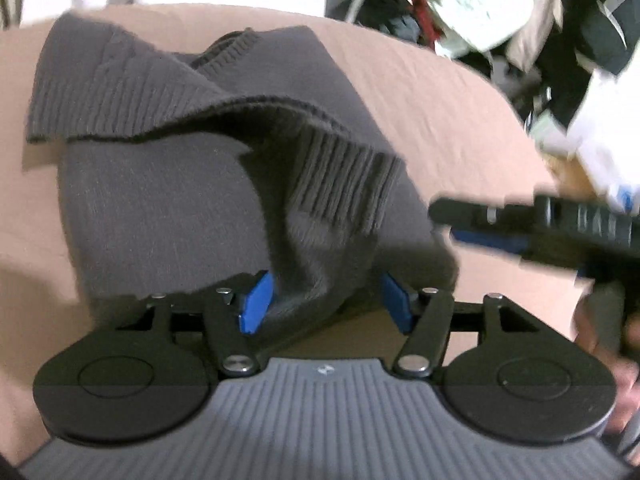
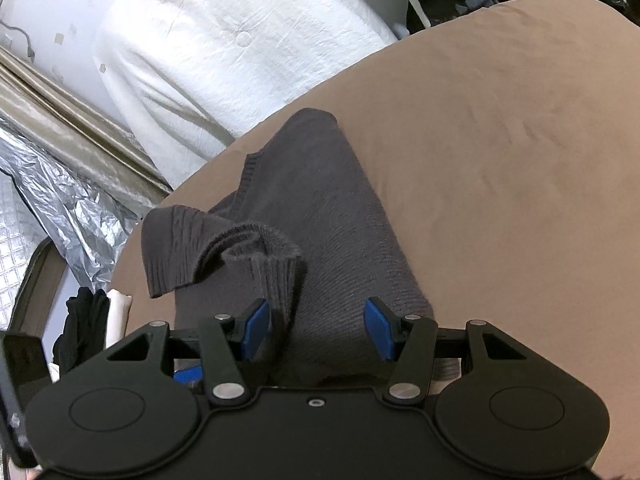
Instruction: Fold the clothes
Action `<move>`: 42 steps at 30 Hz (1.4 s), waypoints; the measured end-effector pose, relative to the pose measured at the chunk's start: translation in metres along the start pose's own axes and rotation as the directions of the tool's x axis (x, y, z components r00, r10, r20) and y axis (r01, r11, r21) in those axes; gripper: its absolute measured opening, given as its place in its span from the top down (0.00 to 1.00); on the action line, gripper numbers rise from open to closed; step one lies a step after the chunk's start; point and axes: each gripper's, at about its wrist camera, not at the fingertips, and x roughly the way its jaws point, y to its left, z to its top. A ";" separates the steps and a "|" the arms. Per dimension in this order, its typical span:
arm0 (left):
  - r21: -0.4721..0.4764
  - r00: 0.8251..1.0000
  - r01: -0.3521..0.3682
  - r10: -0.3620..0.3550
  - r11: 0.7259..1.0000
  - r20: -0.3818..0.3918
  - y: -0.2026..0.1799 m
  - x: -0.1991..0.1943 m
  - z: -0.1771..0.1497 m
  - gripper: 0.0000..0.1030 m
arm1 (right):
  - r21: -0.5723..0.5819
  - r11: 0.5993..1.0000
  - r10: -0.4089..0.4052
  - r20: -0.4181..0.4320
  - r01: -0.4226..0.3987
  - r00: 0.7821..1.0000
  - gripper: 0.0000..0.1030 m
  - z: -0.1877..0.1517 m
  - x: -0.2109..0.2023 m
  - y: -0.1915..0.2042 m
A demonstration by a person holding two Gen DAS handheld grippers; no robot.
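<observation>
A tan sheet [image 2: 500,160] is covering the table, with piles of clothing [image 1: 500,12] crowding the background. One dark grey knit sweater [image 1: 160,208] is lying on it, partly folded — its ribbed hem [image 1: 120,108] is curling up over the body. Two grippers are working here: the left gripper [image 1: 324,300] is sitting with jaws spread around a bunched fold, and the right gripper [image 2: 316,330] is hovering at the sweater's near edge — jaws likewise spread.

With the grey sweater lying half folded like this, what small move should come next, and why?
Probably close the left gripper on the bunched fabric between its open blue pads and lift it clear. The grey sweater has a ribbed edge flopped loosely across it, and the right gripper is open too, holding nothing.
</observation>
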 end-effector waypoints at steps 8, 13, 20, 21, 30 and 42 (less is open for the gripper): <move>0.076 0.999 -0.025 0.023 0.997 0.022 0.002 -0.028 -0.017 0.37 | -0.001 1.000 -0.021 -0.017 0.021 1.000 0.43 -0.001 0.004 -0.002; 0.105 0.998 -0.020 0.012 0.994 0.069 0.004 -0.045 -0.018 0.34 | -0.068 0.994 -0.080 0.013 0.081 0.997 0.42 -0.006 0.003 0.009; 0.073 0.987 0.026 -0.037 0.997 0.157 0.011 -0.066 -0.022 0.28 | -0.088 0.993 -0.072 0.036 0.075 0.997 0.42 -0.007 0.001 0.013; 0.061 0.987 0.025 -0.034 0.998 0.159 0.014 -0.066 -0.023 0.28 | -0.086 0.994 -0.067 0.039 0.070 0.997 0.42 -0.007 0.001 0.013; -0.134 0.988 -0.010 0.030 0.991 0.151 0.075 -0.073 -0.048 0.18 | -0.188 0.975 -0.101 0.122 0.122 0.987 0.37 0.001 -0.023 0.014; -0.347 0.983 -0.021 0.083 0.938 0.166 0.132 -0.082 -0.053 0.18 | -0.351 0.936 0.088 0.128 -0.037 0.988 0.33 -0.022 -0.020 0.049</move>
